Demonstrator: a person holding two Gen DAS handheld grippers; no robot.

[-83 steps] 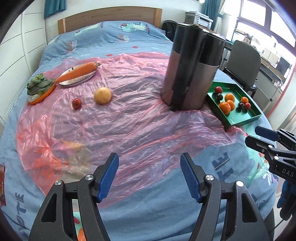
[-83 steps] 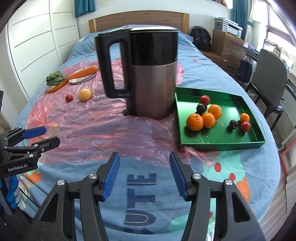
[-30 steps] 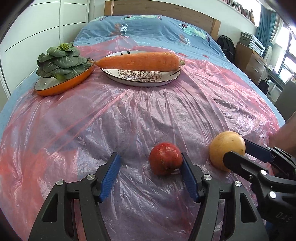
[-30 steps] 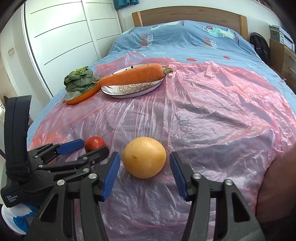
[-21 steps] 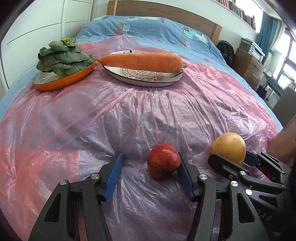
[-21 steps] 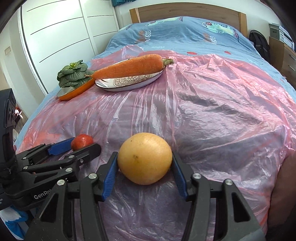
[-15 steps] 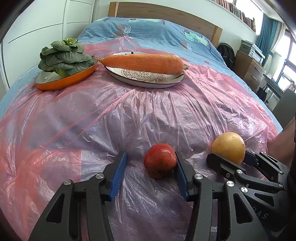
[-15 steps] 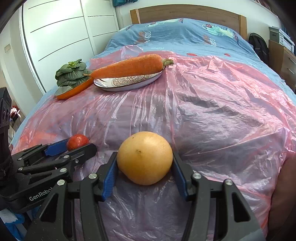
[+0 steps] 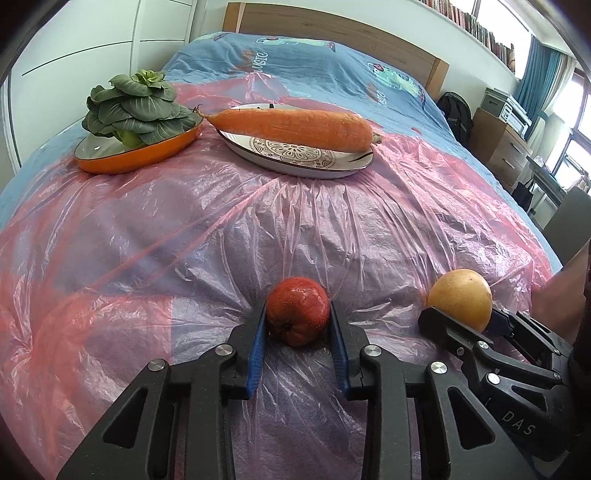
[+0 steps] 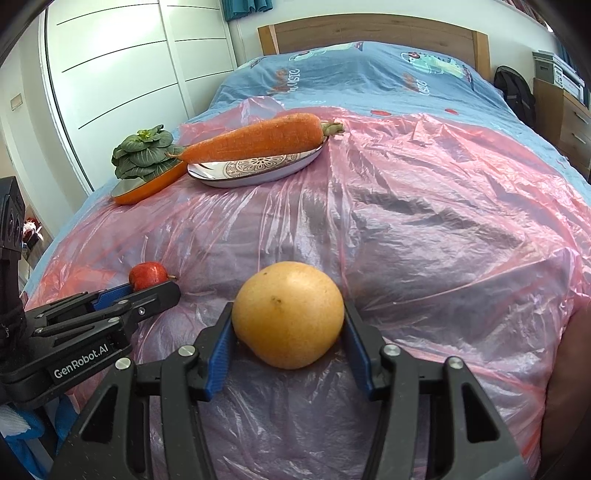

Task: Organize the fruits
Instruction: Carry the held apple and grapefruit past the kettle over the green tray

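At the frame's lower centre, the left gripper (image 9: pixel 298 328) is clenching the firm red fruit (image 9: pixel 297 311) across its middle; the right gripper (image 10: pixel 288 328) is squeezing the heavier, smooth yellow fruit (image 10: pixel 289 319) likewise

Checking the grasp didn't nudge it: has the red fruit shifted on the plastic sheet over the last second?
No. The red fruit sits in the same wrinkles of the plastic sheet.

A pink plastic sheet (image 9: pixel 258 221) covers the bed (image 9: pixel 314 66) under and ahead of the tongs. Far ahead of them, to the left, a carrot (image 9: pixel 291 125) lies across a patterned plate (image 9: pixel 295 162). Just left of it, greens (image 9: pixel 136 107) sit in an orange dish (image 9: pixel 122 162). A wooden headboard (image 10: pixel 369 29) stands beyond. White wardrobe doors (image 10: pixel 122 74) line the left side.
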